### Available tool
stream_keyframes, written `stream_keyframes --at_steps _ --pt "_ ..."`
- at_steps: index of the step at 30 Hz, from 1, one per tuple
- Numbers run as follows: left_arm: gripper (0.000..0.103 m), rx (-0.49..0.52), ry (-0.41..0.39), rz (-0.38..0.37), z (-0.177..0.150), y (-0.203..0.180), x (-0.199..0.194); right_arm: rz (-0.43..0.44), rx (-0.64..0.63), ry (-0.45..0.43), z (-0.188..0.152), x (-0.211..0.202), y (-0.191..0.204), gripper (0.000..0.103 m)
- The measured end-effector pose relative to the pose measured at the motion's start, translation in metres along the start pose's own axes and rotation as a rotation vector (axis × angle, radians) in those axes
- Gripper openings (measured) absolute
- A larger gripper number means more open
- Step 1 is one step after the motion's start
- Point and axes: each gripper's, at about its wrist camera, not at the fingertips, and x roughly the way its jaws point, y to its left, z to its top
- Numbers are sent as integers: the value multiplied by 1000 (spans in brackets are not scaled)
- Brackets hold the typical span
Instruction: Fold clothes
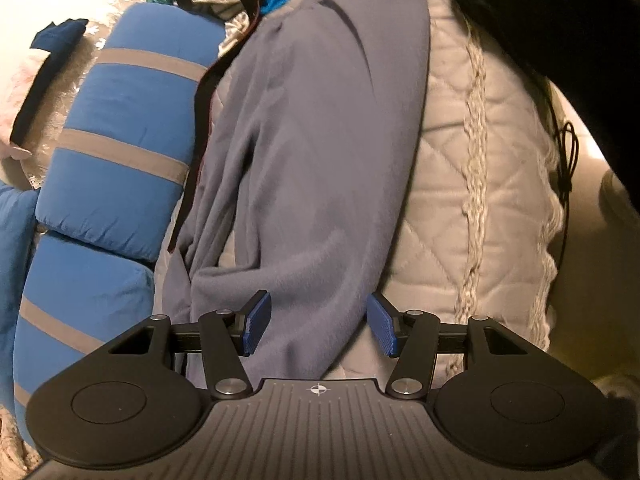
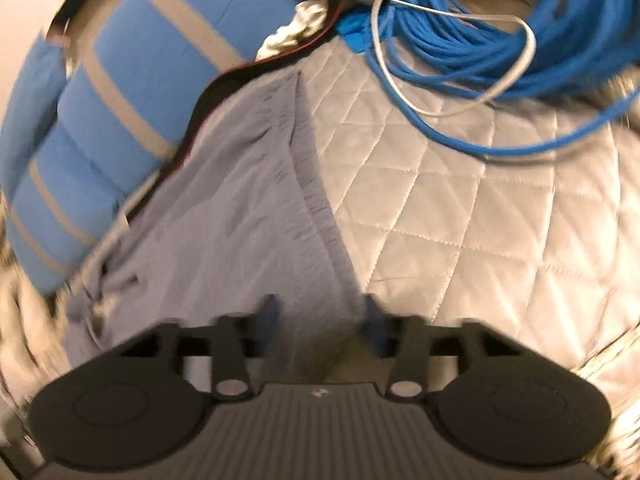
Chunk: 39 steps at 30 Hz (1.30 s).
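- Left tongs (image 1: 316, 330) point forward and down over the near end of a grey garment (image 1: 312, 168); the blue pads (image 1: 256, 330) stand apart with the cloth lying between them, not pressed by either, so the tongs are open
- Right tongs (image 2: 322, 322) also tilt down at the grey garment (image 2: 248, 216), over its right-hand edge; this view is blurred, the two fingers show a clear gap with cloth and quilt beneath it, and no pinch on the fabric can be made out, so they read as open
- The grey garment lies lengthwise on a white quilted bed cover (image 1: 480, 184), stretching from the tongs away to the far side; a dark curved seam (image 1: 352, 28) shows near its far end
- Its left edge runs beside a dark strip with red trim (image 1: 200, 136) and close to folded blue bedding with grey stripes (image 1: 120, 128)
- Its right edge is a long smooth fold line; beyond it the quilt lies bare up to a braided trim (image 1: 474, 152)
- In the right view, a coil of blue cable (image 2: 500, 36) and a white cord (image 2: 516, 52) lie on the quilt at the far side, apart from the garment
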Motion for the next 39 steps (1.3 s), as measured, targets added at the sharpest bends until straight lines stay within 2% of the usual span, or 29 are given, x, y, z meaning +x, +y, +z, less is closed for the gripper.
stream_keyframes --at_steps 1,2,5,10,16,21,23,27,30,36,37,38,39 --pt "52 8 9 -2 -1 -2 2 13 34 -5 -1 1 -4 10" --pt "52 16 17 -3 -2 -4 4 25 69 -10 -2 2 -8 9" --pt "52 59 28 8 -4 -13 7 -20 -10 -67 -3 -5 1 7" --pt "52 79 23 32 -3 -17 7 -109 -76 -87 9 -18 3 6" --pt "52 100 36 150 2 -16 16 -120 -140 -76 12 -32 3 7" --pt "52 7 -12 71 2 14 14 -104 -163 -73 12 -38 5 7" --pt "52 -87 -47 22 0 38 14 -104 -173 -67 12 -38 6 7" --pt "52 -321 -159 -137 -8 88 21 -102 -179 -52 13 -34 4 8" --pt "52 -393 -203 -272 -9 107 38 -99 -165 -40 14 -31 0 8" --pt "51 -436 -172 -416 -10 115 69 -94 -158 -25 13 -29 -3 9" --pt "48 -453 -161 -438 -11 117 72 -93 -154 -22 13 -28 -3 9" --pt "25 -489 -155 -458 -15 121 72 -93 -151 -20 14 -28 -4 9" --pt "15 -519 -154 -477 -18 124 71 -93 -148 -18 14 -27 -4 9"
